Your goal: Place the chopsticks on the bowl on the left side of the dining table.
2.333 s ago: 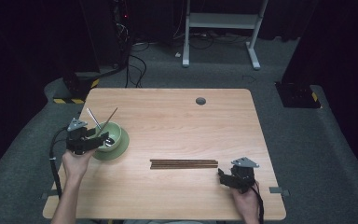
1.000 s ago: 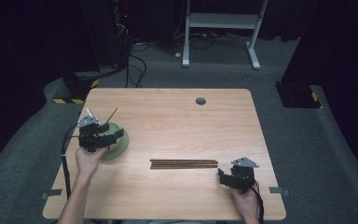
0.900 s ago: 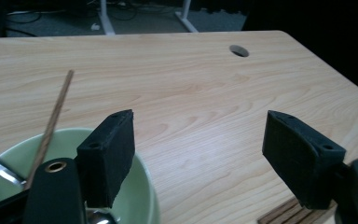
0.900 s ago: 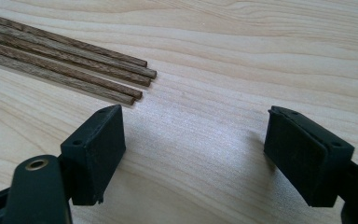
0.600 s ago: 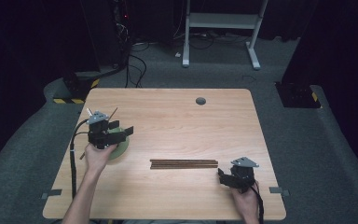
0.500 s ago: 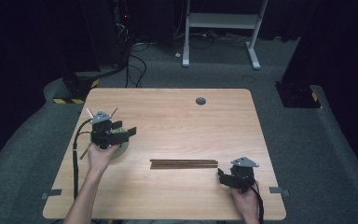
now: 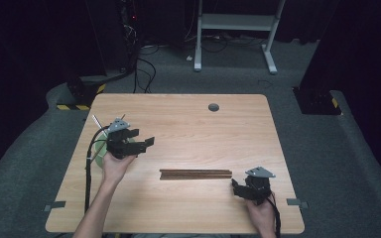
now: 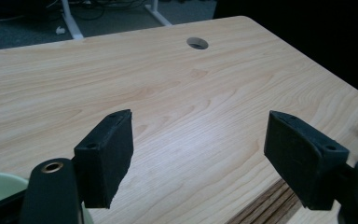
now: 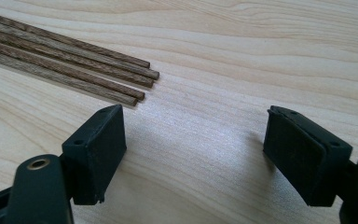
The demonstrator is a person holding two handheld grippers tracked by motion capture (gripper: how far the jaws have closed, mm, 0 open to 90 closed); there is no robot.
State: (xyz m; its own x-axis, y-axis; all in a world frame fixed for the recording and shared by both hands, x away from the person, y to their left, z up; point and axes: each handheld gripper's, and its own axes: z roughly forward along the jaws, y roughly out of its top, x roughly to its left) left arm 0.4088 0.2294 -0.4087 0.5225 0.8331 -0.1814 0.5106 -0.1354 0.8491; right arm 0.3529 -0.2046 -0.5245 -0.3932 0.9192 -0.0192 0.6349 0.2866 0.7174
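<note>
Right gripper view has your right gripper (image 9: 193, 154) wide apart beside the chopsticks (image 9: 70, 60); a shallow approach could scatter them.

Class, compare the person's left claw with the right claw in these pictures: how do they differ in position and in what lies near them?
The left claw is held up over the table's left side, partly above the green bowl; the right claw sits low near the front edge. The right claw's jaws point at the near ends of the wooden sticks; the left claw points across bare table, the sticks off to one side. Both are open and hold nothing.
</note>
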